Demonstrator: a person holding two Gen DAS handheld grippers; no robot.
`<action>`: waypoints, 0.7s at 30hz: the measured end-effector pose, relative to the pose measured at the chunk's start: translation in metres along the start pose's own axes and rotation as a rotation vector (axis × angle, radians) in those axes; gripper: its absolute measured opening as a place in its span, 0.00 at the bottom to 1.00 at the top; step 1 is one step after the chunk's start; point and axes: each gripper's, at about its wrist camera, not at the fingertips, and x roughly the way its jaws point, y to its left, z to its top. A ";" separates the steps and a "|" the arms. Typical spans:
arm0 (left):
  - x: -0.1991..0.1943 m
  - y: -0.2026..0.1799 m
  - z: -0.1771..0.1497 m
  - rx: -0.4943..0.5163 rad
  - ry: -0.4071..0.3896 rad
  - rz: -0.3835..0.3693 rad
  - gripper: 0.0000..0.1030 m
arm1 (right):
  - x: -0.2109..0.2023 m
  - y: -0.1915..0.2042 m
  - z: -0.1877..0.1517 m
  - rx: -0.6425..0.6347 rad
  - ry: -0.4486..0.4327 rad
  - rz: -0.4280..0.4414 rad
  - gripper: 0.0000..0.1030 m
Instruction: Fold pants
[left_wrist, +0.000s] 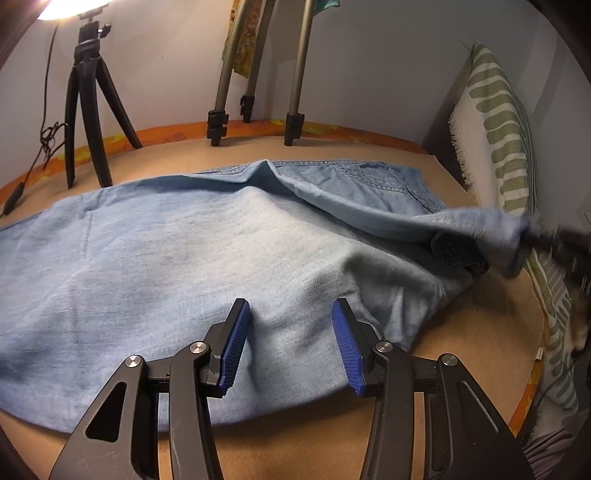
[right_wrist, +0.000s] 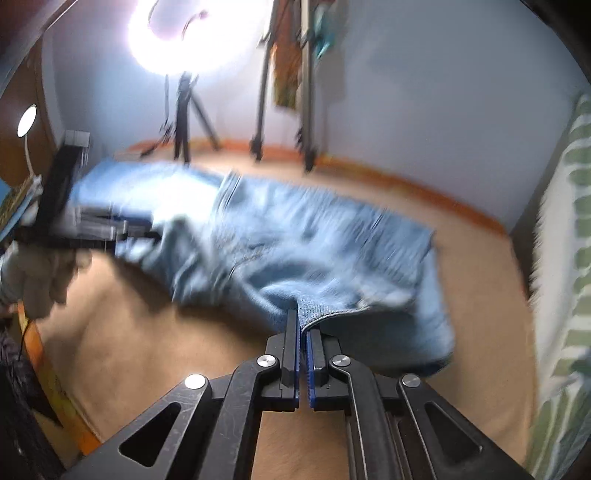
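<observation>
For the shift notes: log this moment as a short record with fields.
garment: light blue denim pants, spread on the tan surface
left hand-held gripper: open, pads over the cloth near its front edge
right hand-held gripper: shut on a pants edge, lifting it
background: black tripod, striped pillow
fold: not yet done

Warm and fairly bright, lit from a lamp at top left of the left wrist view; blown out to a white glare in the right wrist view; sharp on the left, heavily motion-smeared on the right, pants streaked; bent and curved toward dark rounded corners in both; soft shadow under the cloth on the table.
</observation>
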 end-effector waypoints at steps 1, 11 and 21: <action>0.002 0.000 0.000 -0.005 0.002 -0.006 0.44 | -0.003 -0.005 0.008 0.003 -0.018 -0.016 0.00; 0.010 -0.004 0.010 0.001 -0.009 -0.006 0.44 | 0.068 -0.079 0.101 0.039 -0.024 -0.225 0.00; 0.010 -0.006 0.004 0.031 -0.001 0.009 0.44 | 0.169 -0.136 0.100 0.165 0.215 -0.218 0.01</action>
